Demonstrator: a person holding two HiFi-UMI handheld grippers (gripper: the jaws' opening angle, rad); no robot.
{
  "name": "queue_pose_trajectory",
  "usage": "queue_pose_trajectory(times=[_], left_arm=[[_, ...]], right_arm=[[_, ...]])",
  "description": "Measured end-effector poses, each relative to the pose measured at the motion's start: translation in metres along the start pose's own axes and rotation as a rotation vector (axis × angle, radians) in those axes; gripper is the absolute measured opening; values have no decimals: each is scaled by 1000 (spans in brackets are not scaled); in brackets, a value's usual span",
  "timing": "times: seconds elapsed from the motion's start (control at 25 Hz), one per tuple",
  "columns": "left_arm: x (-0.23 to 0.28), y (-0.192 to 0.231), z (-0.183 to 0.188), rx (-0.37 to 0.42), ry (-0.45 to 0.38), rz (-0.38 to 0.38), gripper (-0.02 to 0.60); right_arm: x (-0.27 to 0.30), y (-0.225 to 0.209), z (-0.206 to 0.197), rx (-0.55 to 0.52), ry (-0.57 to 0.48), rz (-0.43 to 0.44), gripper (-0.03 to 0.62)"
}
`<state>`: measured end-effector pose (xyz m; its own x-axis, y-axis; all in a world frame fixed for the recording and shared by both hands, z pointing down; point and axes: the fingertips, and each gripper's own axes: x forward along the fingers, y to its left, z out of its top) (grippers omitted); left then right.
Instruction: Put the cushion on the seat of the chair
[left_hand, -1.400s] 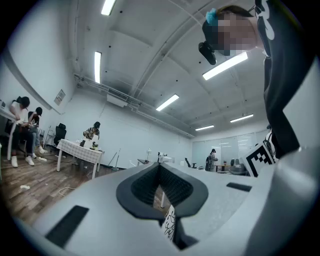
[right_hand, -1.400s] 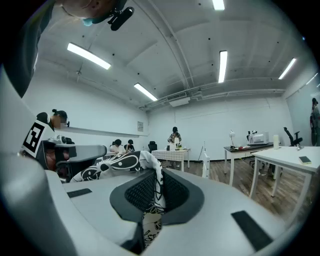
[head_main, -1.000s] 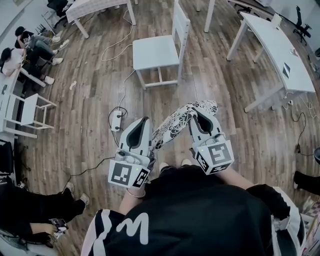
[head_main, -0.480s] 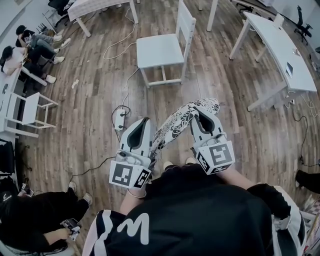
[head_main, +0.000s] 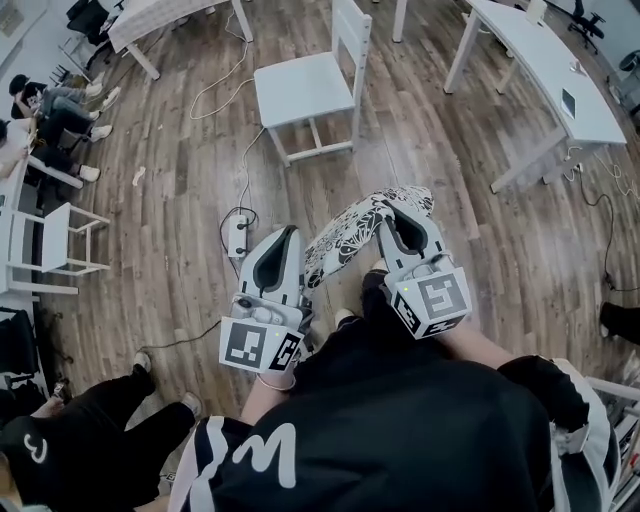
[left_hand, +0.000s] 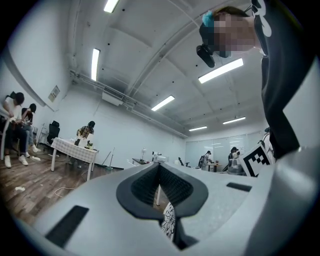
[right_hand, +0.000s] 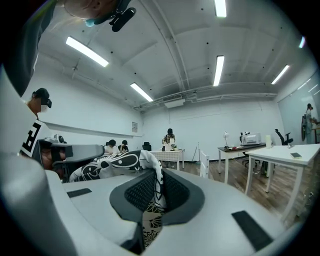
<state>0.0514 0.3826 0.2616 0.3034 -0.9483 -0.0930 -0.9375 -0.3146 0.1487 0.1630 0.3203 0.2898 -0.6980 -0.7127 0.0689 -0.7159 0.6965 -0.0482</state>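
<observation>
A black-and-white patterned cushion hangs between my two grippers over the wooden floor. My left gripper is shut on its lower left edge, and a strip of the fabric shows pinched low between the jaws. On the cushion's upper right corner my right gripper is shut. There the cloth folds over the jaws of that gripper. The white chair stands farther ahead, apart from both grippers, with its seat bare and its back on the right. It also shows small in the right gripper view as a white chair.
A power strip with cables lies on the floor just left of the cushion. White tables stand at the right and the far left. A small white chair and seated people are at the left. A person in black is at the lower left.
Both grippers have drifted a little over the floor with the cushion, with the same hold. The person in black at the lower left has moved nearer.
</observation>
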Motion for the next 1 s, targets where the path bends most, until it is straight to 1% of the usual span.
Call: queue_pose_trajectory(times=[0.2, 0.32, 0.52, 0.64, 0.76, 1.0], left_arm=[[11, 5, 1, -12, -2, -5, 3], [19, 10, -2, -21, 8, 2, 3], [41, 26, -4, -14, 3, 21, 3], [63, 36, -9, -14, 5, 25, 3], [92, 45, -12, -10, 10, 27, 3], [153, 67, -3, 13, -7, 41, 3]], right_arm=[[6, -9, 0, 3, 11, -17, 33], [16, -18, -4, 15, 28, -17, 32], [40, -33, -8, 37, 34, -5, 32], [60, -46, -9, 22, 39, 10, 32], [84, -72, -9, 50, 49, 3, 32], [133, -113, 5, 51, 42, 17, 32]])
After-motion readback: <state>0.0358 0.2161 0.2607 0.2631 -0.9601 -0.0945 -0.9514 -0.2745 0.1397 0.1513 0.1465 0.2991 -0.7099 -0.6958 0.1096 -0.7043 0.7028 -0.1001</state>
